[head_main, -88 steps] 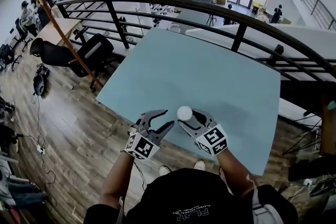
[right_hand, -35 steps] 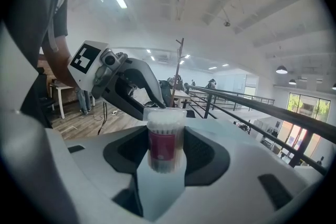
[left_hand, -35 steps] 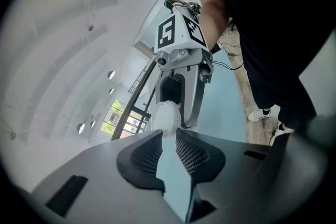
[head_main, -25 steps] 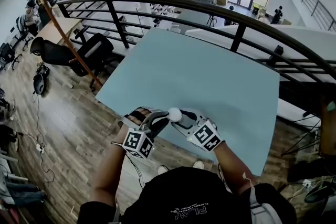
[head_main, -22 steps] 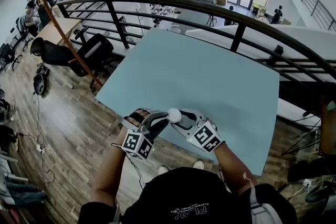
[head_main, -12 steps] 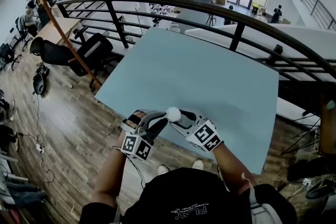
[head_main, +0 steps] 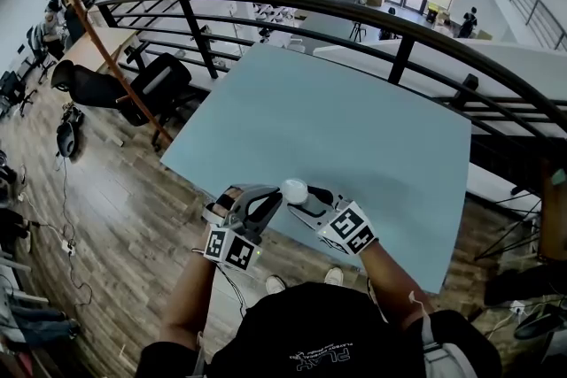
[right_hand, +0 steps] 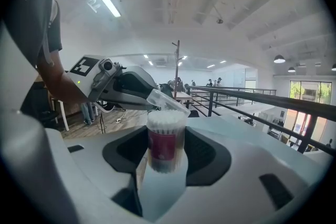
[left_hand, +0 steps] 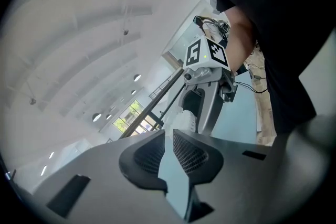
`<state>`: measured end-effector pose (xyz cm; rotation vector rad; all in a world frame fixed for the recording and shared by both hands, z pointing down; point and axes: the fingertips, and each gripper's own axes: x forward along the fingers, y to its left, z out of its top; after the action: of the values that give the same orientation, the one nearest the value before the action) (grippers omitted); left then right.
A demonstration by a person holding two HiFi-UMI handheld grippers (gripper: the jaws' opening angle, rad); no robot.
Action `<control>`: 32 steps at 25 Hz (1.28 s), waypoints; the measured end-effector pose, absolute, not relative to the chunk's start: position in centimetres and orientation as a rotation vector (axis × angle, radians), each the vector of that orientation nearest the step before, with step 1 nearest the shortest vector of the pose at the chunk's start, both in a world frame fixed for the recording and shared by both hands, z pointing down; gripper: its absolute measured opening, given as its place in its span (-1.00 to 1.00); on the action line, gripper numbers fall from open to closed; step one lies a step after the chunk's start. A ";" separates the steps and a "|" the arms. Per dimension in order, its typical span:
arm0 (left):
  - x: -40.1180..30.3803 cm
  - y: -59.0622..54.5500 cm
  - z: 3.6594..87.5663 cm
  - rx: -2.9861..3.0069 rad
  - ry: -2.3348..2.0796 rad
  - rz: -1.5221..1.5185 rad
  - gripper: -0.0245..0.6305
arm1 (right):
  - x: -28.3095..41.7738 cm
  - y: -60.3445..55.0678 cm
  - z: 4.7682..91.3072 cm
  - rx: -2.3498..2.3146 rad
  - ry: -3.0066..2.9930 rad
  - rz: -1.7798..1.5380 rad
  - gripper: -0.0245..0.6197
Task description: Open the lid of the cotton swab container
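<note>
Room: I'm looking down on a raised gallery with a wooden floor (head_main: pixel 115 208) and a black railing (head_main: pixel 399 31) curving round behind the work area.
Surface: pale blue (head_main: pixel 354 119) and set at an angle in the head view. Both tools meet over its near edge.
Right gripper (right_hand: pixel 167 150): its fingers (right_hand: pixel 207 152) stand wide and are clenched on the cotton swab container (right_hand: pixel 166 141), one on each side of its body.
Container: a clear tub held upright, with a red label (right_hand: pixel 163 147) round its middle. The white swabs (right_hand: pixel 166 119) are packed inside up to the rim. In the head view it shows as a white round spot between the two tools.
Lid (right_hand: pixel 167 102): clear and tilted. Its right side is down at the rim and its left side is lifted off the swabs, so the tub is partly open.
Left gripper (left_hand: pixel 169 139): it comes in from the left, level with the top of the tub. Its fingers (left_hand: pixel 191 152) have just been closing and now leave only a thin slit.
Between the left fingers: in the left gripper view I see only the blue surface through the slit, and the white swab tops lie just past the tips.
Contact: in the right gripper view the raised edge of the lid lies right at the left fingertips. I cannot tell whether the tips pinch it or only touch it.
</note>
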<state>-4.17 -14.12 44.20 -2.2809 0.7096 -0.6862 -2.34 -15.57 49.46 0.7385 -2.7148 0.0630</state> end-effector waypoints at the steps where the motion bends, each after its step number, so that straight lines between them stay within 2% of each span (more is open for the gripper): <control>1: -4.1 -14.2 44.0 -2.283 0.718 -0.676 -0.74 | -2.3 -15.5 49.5 0.736 -2.714 0.063 -0.22; 16: -2.9 -15.9 41.8 -2.256 0.853 -0.563 -0.88 | -2.3 -14.9 49.4 0.721 -2.720 0.070 -0.22; 32: -2.0 -18.4 41.8 -2.299 0.892 -0.573 -0.89 | -3.4 -13.6 48.8 0.649 -2.713 0.009 -0.22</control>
<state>-2.01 -18.40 41.84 -2.2989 0.8925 -0.5732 -3.44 -13.61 48.84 0.6495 -2.7132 0.0086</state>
